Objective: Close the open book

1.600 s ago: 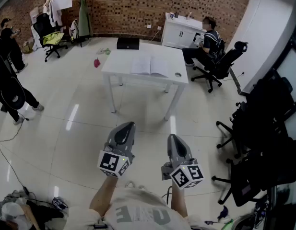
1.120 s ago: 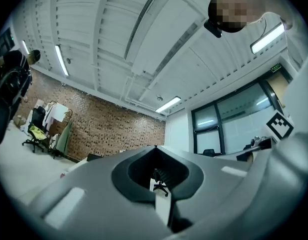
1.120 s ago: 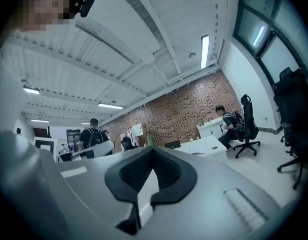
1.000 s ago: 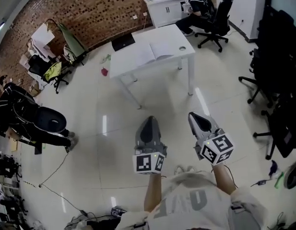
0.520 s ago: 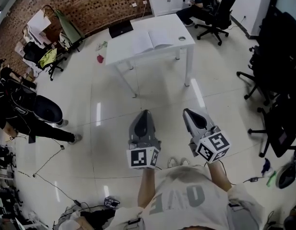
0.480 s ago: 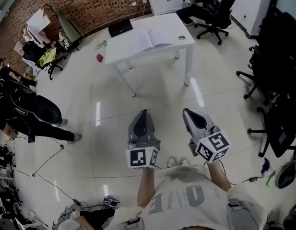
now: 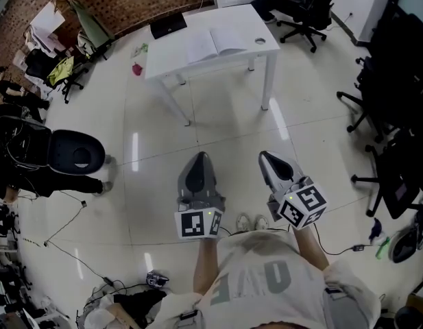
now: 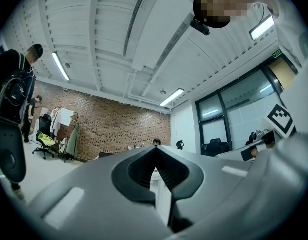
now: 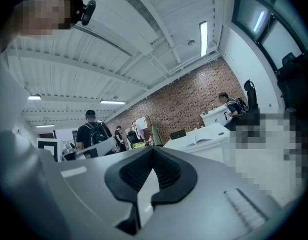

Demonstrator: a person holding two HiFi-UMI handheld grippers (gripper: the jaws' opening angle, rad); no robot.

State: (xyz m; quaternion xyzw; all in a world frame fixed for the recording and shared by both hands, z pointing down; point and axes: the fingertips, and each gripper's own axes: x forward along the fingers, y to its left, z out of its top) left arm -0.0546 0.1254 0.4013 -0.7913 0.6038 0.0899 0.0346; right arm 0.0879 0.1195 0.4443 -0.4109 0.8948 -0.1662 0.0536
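One open book (image 7: 214, 44) lies on one white table (image 7: 171, 64) — left gripper (image 7: 199, 156) and right gripper (image 7: 265, 155), well away, both pinched together, empty.

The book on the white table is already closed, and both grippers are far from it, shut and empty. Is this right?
No. The book lies open on the white table, pages spread; the head view shows it. The left gripper and right gripper are far from it, shut and empty.
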